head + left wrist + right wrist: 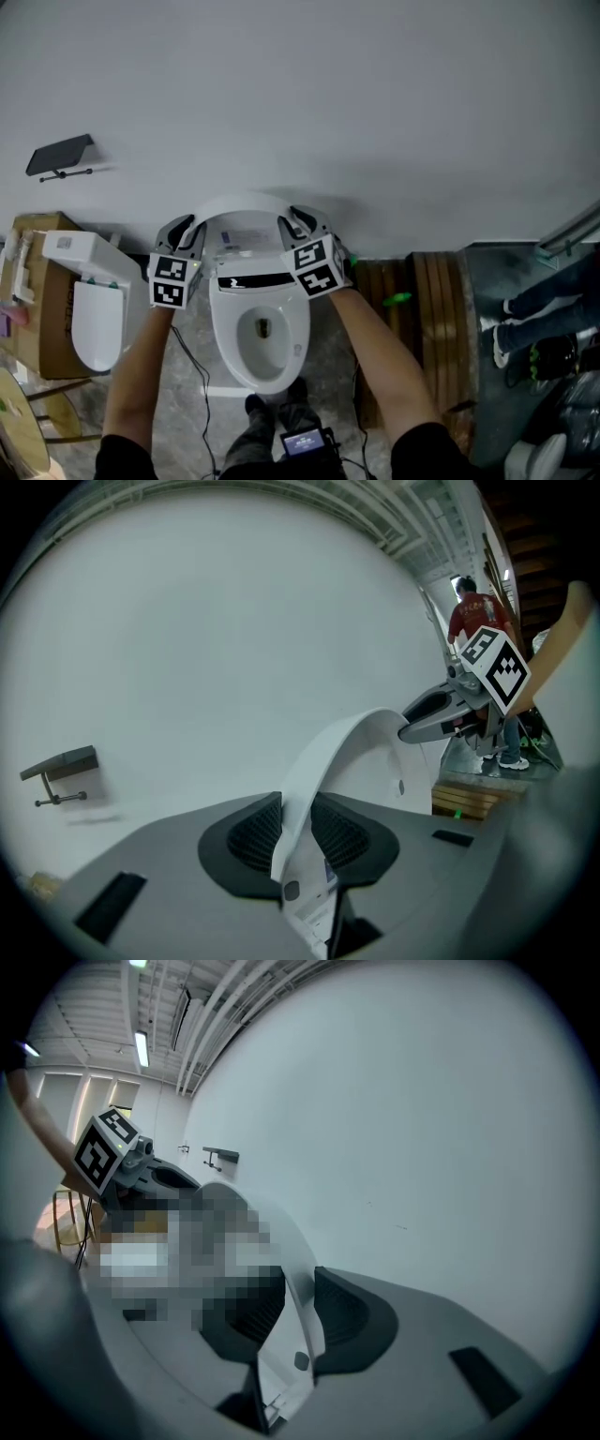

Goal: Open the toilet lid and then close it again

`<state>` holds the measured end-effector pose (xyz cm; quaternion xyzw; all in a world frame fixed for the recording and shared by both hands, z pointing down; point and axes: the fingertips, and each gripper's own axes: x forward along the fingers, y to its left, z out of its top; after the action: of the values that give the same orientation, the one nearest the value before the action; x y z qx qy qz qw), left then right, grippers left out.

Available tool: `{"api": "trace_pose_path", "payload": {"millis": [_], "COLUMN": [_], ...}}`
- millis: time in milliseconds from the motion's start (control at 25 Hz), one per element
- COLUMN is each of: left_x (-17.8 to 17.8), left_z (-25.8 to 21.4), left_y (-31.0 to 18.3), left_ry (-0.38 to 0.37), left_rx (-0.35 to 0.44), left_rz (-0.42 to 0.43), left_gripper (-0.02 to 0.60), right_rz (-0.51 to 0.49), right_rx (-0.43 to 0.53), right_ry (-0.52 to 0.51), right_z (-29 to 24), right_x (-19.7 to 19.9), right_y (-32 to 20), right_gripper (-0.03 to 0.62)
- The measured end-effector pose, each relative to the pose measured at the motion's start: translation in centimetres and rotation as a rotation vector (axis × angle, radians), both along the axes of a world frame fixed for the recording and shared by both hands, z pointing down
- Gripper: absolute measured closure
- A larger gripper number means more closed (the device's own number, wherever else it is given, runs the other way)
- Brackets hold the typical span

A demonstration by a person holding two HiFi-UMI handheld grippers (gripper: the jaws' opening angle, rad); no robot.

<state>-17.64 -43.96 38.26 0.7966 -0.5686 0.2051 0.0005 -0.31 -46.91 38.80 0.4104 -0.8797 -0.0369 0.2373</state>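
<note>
The toilet lid (246, 206) stands raised at the back of the toilet (265, 330), its curved top close to the wall (356, 103) and the bowl open below it. The left gripper (193, 225) is on the lid's left edge and the right gripper (293, 218) on its right edge, facing each other across the lid, above the rear of the toilet.

In the left gripper view the lid's white rim (323, 761) runs up between the two dark ribbed pads (251, 834), which press on it from both sides, so the left gripper (298, 832) has its jaws clamped on the lid. The right gripper (442, 714) shows at the far end of the rim.

In the right gripper view the rim (302, 1312) passes between this gripper's pads (342, 1312) in the same way; the jaws of the right gripper (298, 1321) are closed on the lid's edge. The left gripper (141, 1174) sits at the opposite edge.

To the left of the toilet a separate white seat unit (92, 300) lies on a cardboard box (37, 309).
</note>
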Motion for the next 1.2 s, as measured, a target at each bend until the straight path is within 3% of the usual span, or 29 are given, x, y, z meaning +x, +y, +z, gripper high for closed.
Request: {"api": "trace_pose_path", "payload": {"millis": [240, 400, 520, 680, 800, 1200], "left_x": [0.8, 1.2, 1.5, 2.0, 2.4, 3.3], "left_z": [0.5, 0.9, 1.4, 2.0, 2.7, 5.1], "left_y": [4.4, 6.8, 8.8, 11.2, 13.1, 18.2], "left_ry": [0.028, 0.024, 0.018, 0.019, 0.021, -0.027], "left_rx": [0.027, 0.027, 0.033, 0.049, 0.051, 0.034], "left_rz": [0.007, 0.018, 0.023, 0.024, 0.035, 0.099], "left_gripper": [0.488, 0.483, 0.48, 0.476, 0.471, 0.454], "right_rz": [-0.017, -0.017, -0.007, 0.049, 0.116, 0.091], "right_rx": [0.008, -0.047, -0.17, -0.406, -0.522, -0.693], "right_ry": [0.029, -0.035, -0.176, -0.484, -0.677, -0.705], "right_z": [0.5, 0.3, 1.0, 2.1, 2.6, 5.5], "right_x": [0.8, 2.0, 3.3, 4.9, 6.3, 5.7], "right_y": [4.6, 8.5, 11.6, 14.5, 15.3, 18.8], "right_gripper": [0.505, 0.502, 0.468, 0.402, 0.395, 0.396]}}
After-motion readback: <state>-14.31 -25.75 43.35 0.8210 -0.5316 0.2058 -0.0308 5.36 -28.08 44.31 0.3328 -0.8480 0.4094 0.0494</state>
